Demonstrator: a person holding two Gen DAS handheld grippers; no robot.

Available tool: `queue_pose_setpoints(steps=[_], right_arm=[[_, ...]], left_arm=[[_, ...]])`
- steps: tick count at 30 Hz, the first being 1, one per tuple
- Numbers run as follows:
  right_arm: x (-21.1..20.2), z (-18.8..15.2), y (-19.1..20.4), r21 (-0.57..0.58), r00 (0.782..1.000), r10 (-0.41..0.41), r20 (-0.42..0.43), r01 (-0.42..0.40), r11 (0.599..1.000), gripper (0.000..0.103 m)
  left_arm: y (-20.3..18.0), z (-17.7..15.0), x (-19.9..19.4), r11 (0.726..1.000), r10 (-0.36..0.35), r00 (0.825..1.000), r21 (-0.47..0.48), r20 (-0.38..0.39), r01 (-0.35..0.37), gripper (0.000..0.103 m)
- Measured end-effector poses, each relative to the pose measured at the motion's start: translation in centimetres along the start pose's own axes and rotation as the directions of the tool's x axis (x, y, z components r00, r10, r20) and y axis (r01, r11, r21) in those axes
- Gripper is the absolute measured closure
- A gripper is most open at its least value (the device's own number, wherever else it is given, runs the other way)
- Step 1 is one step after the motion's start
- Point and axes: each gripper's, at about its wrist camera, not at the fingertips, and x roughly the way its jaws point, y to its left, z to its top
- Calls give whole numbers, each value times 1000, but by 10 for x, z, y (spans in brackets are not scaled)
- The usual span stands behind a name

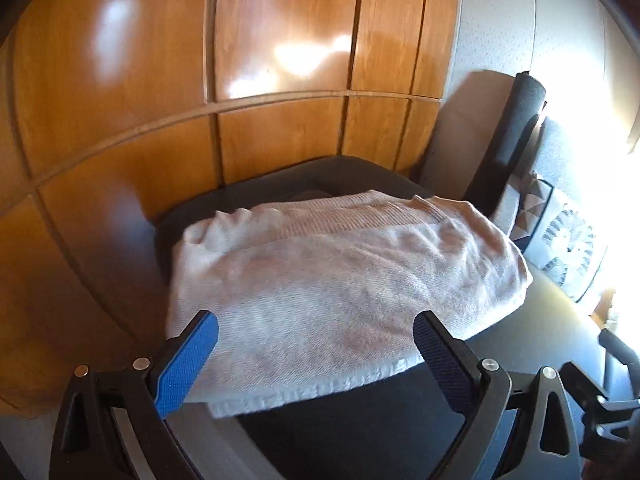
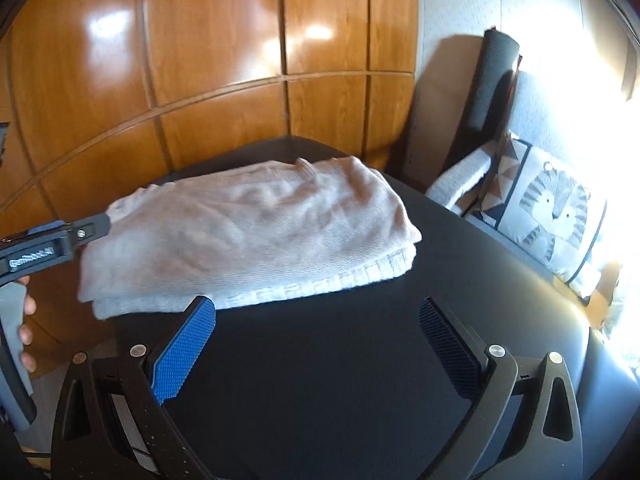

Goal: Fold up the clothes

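Sweater (image 2: 248, 236) lies folded in layers on table (image 2: 360, 360); left claw (image 1: 316, 344) and right claw (image 2: 316, 328) both spread, empty; little seems left.

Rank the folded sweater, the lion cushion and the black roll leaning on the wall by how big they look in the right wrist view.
1. Folded sweater, plainly the largest.
2. Lion cushion.
3. Black roll.
The cushion is partly washed out by glare and the roll stands farther back, so the order of those two is unsure.
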Motion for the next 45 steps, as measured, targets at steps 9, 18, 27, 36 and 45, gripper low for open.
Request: queue_pose_setpoints(steps=[9,18,27,36,45], right_arm=[[-31,3,11,-25,999,23,43,-22,999,0],[-19,6,21,-54,999,22,28,-21,998,0],[-8,10,26,-70,1000,21,15,-20,997,0],[-1,12,31,-80,999,34,10,-33,996,0],[5,11,33,-84,999,33,0,-33,996,0]], left_arm=[[6,-9,-38,997,80,996,-19,36,-80,3],[7,-10,-42,997,66,998,-38,14,-65,3],[10,-11,-34,996,66,998,-53,-6,-66,3],[14,-10,-26,996,56,998,-70,-30,-58,3],[15,-13,-19,996,51,998,-67,-44,-54,3]])
